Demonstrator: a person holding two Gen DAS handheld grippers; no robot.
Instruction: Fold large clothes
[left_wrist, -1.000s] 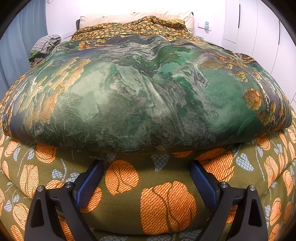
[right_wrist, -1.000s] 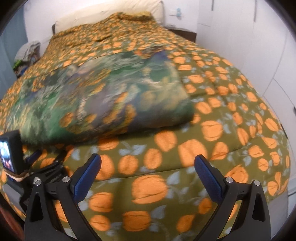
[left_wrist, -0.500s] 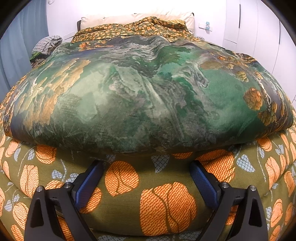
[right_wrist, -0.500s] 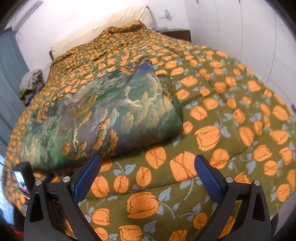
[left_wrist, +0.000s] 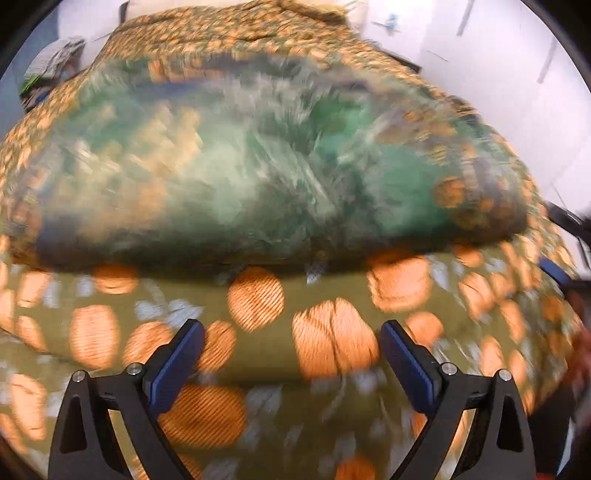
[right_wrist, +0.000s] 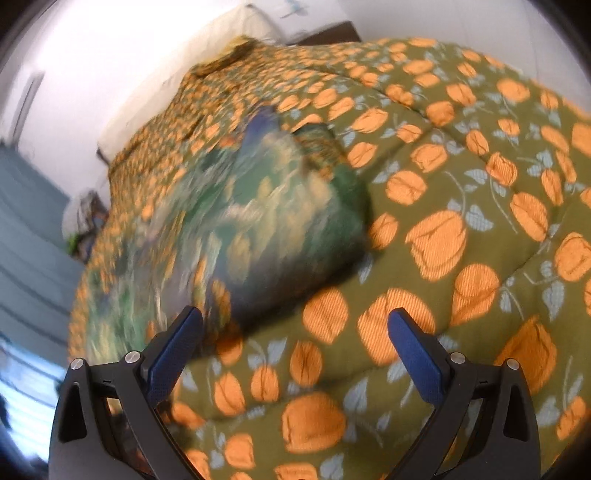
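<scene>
A large green garment with a painted landscape print (left_wrist: 258, 177) lies folded flat on the bed's olive quilt with orange flowers (left_wrist: 332, 343). My left gripper (left_wrist: 291, 354) is open and empty, above the quilt just in front of the garment's near edge. In the right wrist view the same garment (right_wrist: 258, 221) lies to the left and ahead. My right gripper (right_wrist: 295, 343) is open and empty over the quilt (right_wrist: 461, 221), its left finger near the garment's near right corner. Both views are blurred by motion.
Pillows (right_wrist: 255, 29) lie at the head of the bed against a white wall. A blue curtain (right_wrist: 26, 240) hangs on the left with a heap of clothes (left_wrist: 55, 62) beside it. White wardrobe doors (left_wrist: 517, 74) stand on the right.
Both grippers have risen and pulled back from the garment. The left one now sees the whole folded garment from higher up; the right view has tilted and swung to the right. Both stayed open.
</scene>
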